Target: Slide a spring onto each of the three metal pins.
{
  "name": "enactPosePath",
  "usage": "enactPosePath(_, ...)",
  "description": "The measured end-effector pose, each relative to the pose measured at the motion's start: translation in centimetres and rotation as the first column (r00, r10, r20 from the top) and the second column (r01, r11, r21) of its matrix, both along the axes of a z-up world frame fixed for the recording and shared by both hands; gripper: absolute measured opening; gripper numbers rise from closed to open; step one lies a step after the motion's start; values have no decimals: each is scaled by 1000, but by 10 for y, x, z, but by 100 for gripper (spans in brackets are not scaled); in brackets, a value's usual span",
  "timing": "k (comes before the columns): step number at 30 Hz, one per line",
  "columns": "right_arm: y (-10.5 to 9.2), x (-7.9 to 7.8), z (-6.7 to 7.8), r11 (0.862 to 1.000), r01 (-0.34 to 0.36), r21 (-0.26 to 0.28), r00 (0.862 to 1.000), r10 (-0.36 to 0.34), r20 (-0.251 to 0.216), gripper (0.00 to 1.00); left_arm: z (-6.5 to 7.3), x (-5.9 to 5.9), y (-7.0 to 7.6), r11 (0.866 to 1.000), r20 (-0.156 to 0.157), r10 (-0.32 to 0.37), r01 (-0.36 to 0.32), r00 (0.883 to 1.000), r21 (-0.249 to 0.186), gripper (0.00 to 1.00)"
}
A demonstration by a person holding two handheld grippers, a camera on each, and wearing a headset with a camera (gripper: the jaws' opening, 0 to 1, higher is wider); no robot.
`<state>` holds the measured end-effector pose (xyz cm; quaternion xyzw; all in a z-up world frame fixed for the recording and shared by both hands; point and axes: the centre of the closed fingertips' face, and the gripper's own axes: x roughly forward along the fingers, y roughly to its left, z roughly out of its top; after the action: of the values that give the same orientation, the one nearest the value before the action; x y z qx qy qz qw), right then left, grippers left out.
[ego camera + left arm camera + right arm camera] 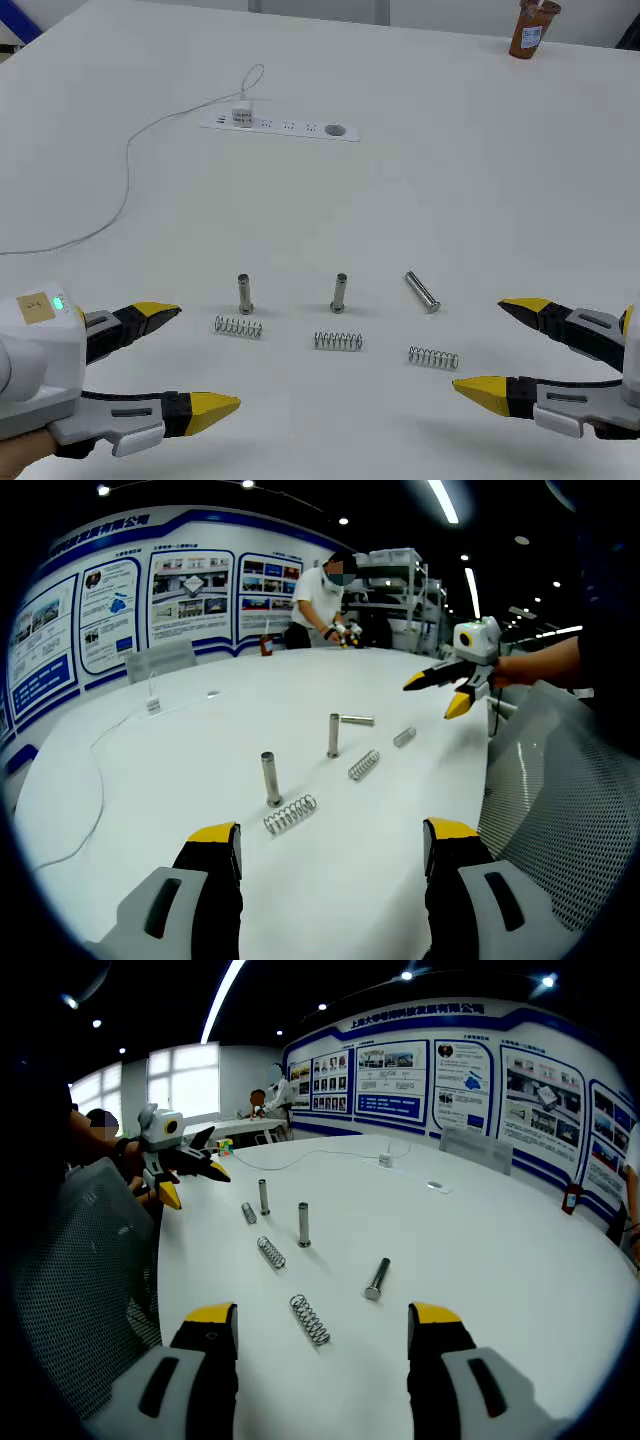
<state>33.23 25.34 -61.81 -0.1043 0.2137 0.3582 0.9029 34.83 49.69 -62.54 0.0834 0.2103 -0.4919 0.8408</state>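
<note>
The left gripper (208, 357) hangs over the white tabletop (420, 200), its yellow-tipped black fingers (212, 404) spread wide and gripping nothing. The right gripper (478, 344) faces it, its own fingers (482, 389) likewise parted and empty. Between the two sets of fingertips sit three short steel pins and three small coiled wire springs. The left pin (244, 293) and middle pin (340, 292) stand upright. The right pin (421, 291) lies on its side, nearest the right gripper's fingers. All the springs lie loose on the table, one just in front of each pin. The left spring (238, 326) is close to the left fingertips, then come the middle spring (338, 341) and the right spring (433, 357), which is near the right gripper's lower fingertip. Well beyond the pins lies a flat white power strip (280, 126).
</note>
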Motion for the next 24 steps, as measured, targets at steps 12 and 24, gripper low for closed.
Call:
enactPosePath(12, 0, -1, -1, 1000, 9, 2, 1000, -9, -9, 69, 0, 0, -1, 1000, -1, -1, 1, 1000, 5, 76)
enactPosePath(24, -4, 2, 1, 1000, 24, -1, 1000, -24, -16, 68, -1, 0, -1, 1000, -7, -1, 1, 1000, 6, 75)
